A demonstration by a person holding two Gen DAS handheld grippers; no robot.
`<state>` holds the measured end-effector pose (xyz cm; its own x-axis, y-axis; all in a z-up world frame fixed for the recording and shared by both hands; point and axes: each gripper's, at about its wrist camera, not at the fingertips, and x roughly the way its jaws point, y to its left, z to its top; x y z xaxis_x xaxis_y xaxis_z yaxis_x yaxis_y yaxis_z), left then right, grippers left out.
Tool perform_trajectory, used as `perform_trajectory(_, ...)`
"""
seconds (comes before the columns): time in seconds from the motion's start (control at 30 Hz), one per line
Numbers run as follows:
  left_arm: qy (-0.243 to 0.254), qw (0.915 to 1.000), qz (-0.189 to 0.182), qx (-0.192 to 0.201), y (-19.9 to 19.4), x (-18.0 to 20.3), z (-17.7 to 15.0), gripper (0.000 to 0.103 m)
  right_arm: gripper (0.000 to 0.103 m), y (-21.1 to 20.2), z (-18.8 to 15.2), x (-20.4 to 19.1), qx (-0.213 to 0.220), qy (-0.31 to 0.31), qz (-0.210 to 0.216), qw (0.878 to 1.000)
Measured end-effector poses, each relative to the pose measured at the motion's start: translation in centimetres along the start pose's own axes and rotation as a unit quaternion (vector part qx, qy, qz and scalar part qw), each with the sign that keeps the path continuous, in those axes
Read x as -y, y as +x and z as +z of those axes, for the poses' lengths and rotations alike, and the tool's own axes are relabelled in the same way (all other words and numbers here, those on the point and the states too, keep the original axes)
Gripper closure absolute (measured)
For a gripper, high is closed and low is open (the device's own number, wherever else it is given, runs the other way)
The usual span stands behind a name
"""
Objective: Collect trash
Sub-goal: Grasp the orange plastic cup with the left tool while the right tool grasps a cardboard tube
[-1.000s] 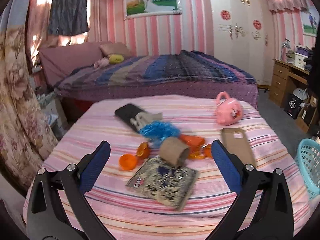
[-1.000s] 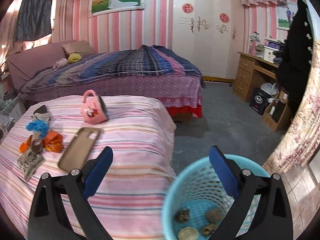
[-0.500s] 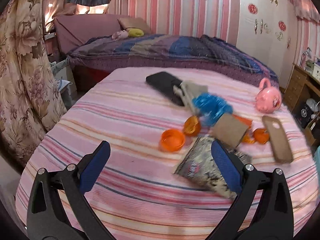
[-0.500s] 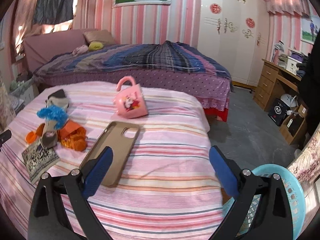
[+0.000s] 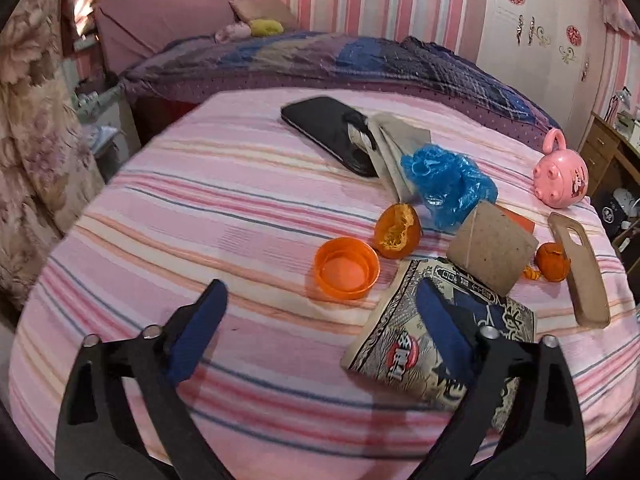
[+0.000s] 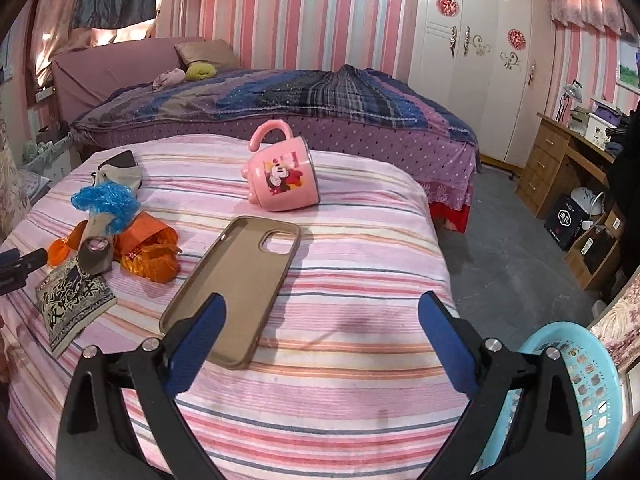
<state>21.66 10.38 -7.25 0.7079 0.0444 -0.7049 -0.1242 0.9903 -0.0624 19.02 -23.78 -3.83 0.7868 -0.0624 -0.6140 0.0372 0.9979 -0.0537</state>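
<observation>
Over the pink striped bedspread [image 5: 224, 208], the left gripper [image 5: 320, 312] is closing, empty, toward the shallow orange plastic cap [image 5: 346, 268]; its right finger is risking snagging the printed foil wrapper [image 5: 404, 352] instead.

1. We see an orange cap [image 5: 346, 269] lying open side up on the striped bed.
2. Just beside it sits a hollowed orange peel [image 5: 397, 231].
3. A cardboard tube [image 5: 492, 253] rests on a printed snack wrapper [image 5: 404, 344].
4. A crumpled blue plastic bag [image 5: 448, 184] lies behind them.
5. The turquoise basket [image 6: 592, 396] stands on the floor beside the bed.
</observation>
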Motion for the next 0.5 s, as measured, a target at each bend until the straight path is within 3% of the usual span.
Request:
perform_trajectory(0.2, -0.010, 0.9996, -0.015, -0.023, 2.0, 0.3, 0.9, 0.035, 0.008, 1.2, 0.1, -1.7, -0.012, -0.009, 0.003, 1.000)
perform_trajectory(0.3, 0.000, 0.9993, -0.011, -0.036, 2.8, 0.9, 1.0, 0.048, 0.008, 1.5, 0.2, -2.9, -0.013, -0.013, 0.012, 1.000)
perform_trajectory(0.37, 0.005, 0.9992, -0.023, -0.033, 2.7, 1.0, 1.0, 0.064, 0.008, 1.7, 0.1, -4.2, -0.014, -0.018, 0.021, 1.000)
perform_trajectory(0.5, 0.004, 0.9989, -0.040, -0.025, 2.2, 0.8, 1.0, 0.064, 0.008, 1.8, 0.0, -6.6, -0.017, -0.030, 0.044, 0.998)
